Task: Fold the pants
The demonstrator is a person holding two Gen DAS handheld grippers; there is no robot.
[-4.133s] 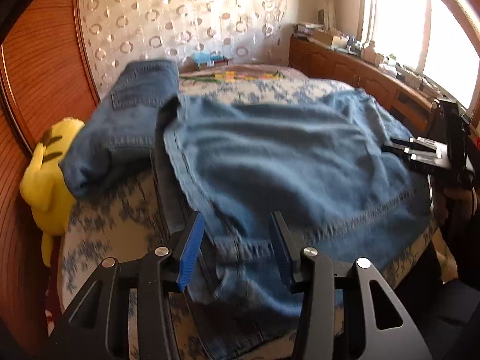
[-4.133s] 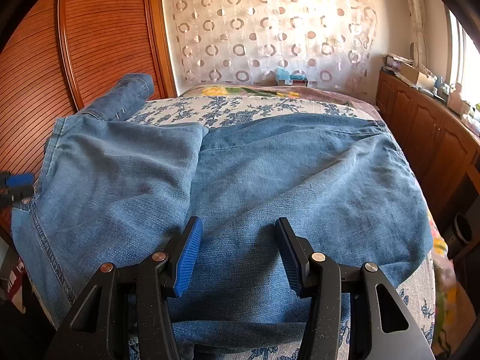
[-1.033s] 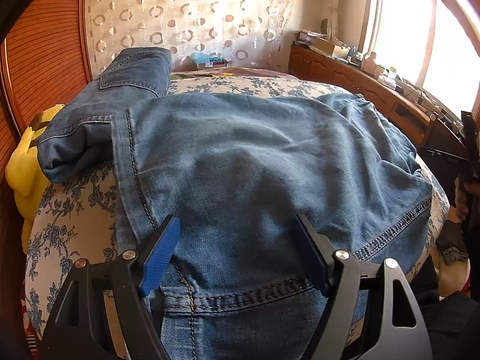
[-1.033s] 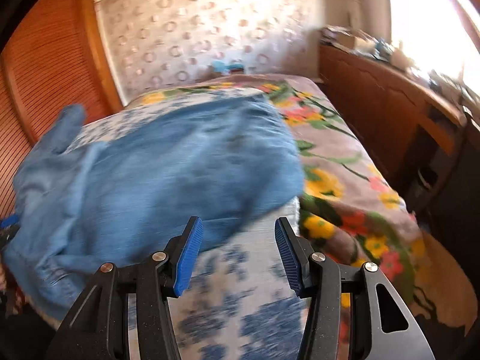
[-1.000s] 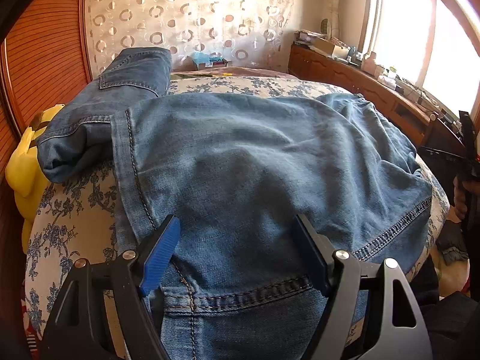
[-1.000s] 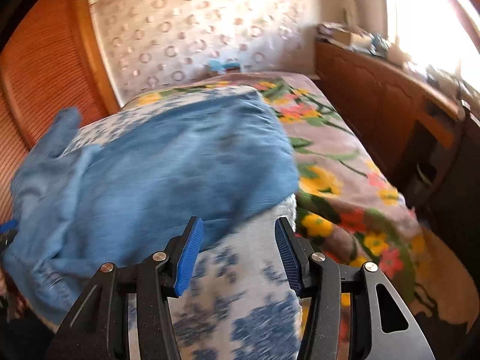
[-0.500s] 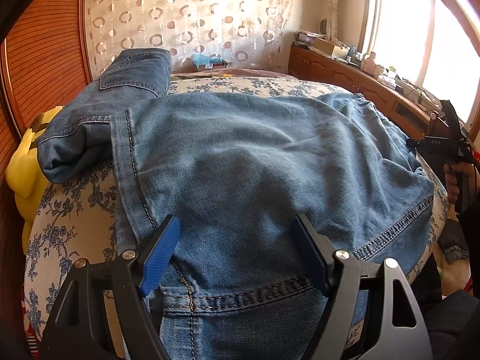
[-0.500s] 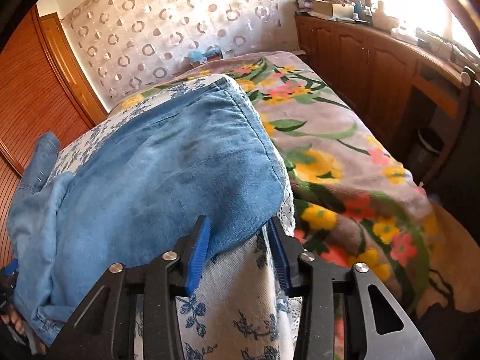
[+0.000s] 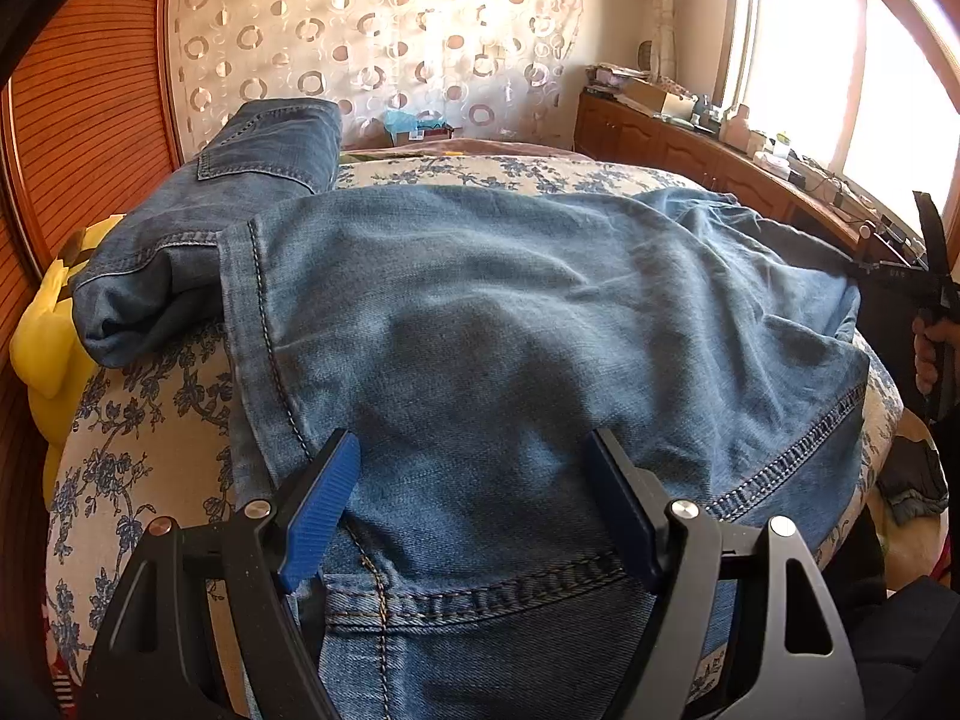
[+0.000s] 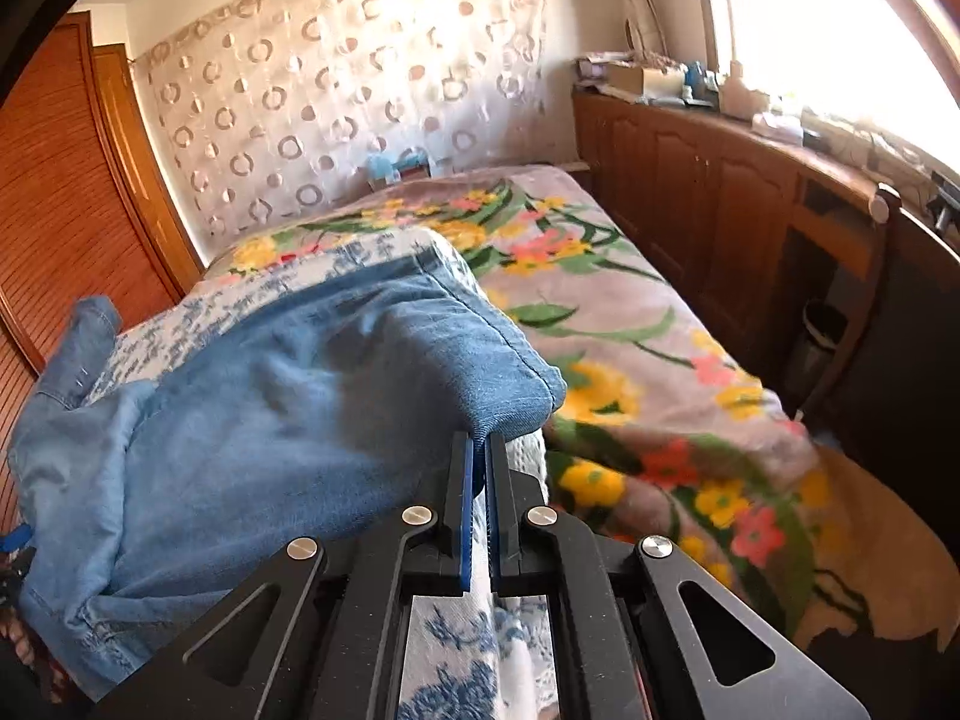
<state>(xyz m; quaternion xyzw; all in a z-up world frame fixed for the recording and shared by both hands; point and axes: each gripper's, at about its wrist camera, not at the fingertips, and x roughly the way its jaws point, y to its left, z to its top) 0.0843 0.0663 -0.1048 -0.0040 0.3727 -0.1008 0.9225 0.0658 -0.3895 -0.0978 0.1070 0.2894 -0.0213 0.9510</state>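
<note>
The pants [image 9: 510,324] are spread across the bed [image 9: 138,456]. The left gripper [image 9: 474,498] is held wide open above the waistband, gripping nothing. The right gripper [image 10: 478,450], just closed, is clamped on a hem corner (the pinched cloth is mostly hidden).

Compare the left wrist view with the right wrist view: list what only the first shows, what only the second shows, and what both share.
Only the left wrist view: the left gripper open over the jeans' waistband, a second pair of jeans folded beside them, and a yellow plush toy.

Only the right wrist view: the right gripper shut on the jeans' leg end, and the floral blanket.

Both: the jeans, the blue-flowered bedcover, the circle-patterned curtain.
</note>
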